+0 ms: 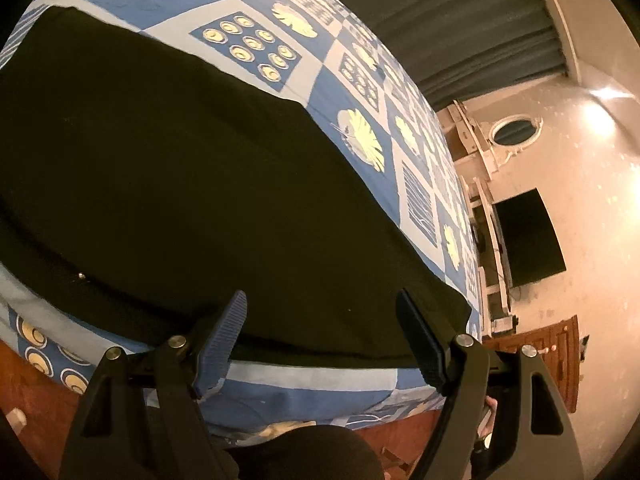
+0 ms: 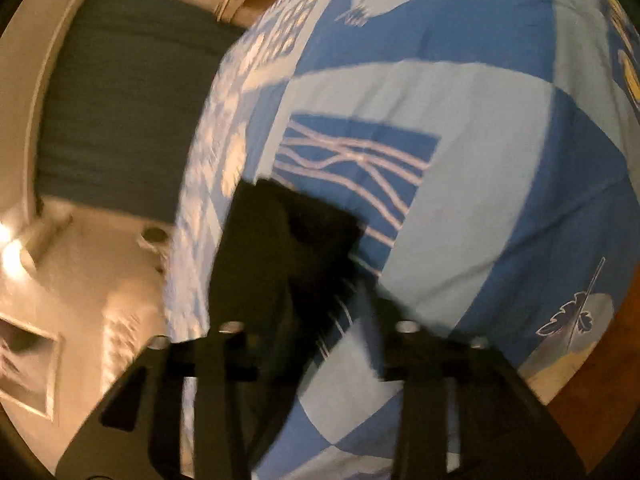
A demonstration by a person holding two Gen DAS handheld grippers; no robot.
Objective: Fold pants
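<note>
Black pants (image 1: 180, 168) lie spread flat on a bed covered with a blue and white patterned sheet (image 1: 352, 92). My left gripper (image 1: 320, 304) is open and empty, with its blue fingertips just above the near edge of the pants. In the right wrist view, which is blurred, my right gripper (image 2: 304, 276) is shut on a black piece of the pants (image 2: 288, 232) and holds it above the sheet (image 2: 460, 180).
A wooden bed frame (image 1: 40, 400) runs under the near edge of the sheet. Beyond the bed are dark curtains (image 1: 460, 32), a pale wall with a black screen (image 1: 524, 236) and a white shelf unit (image 1: 484, 184).
</note>
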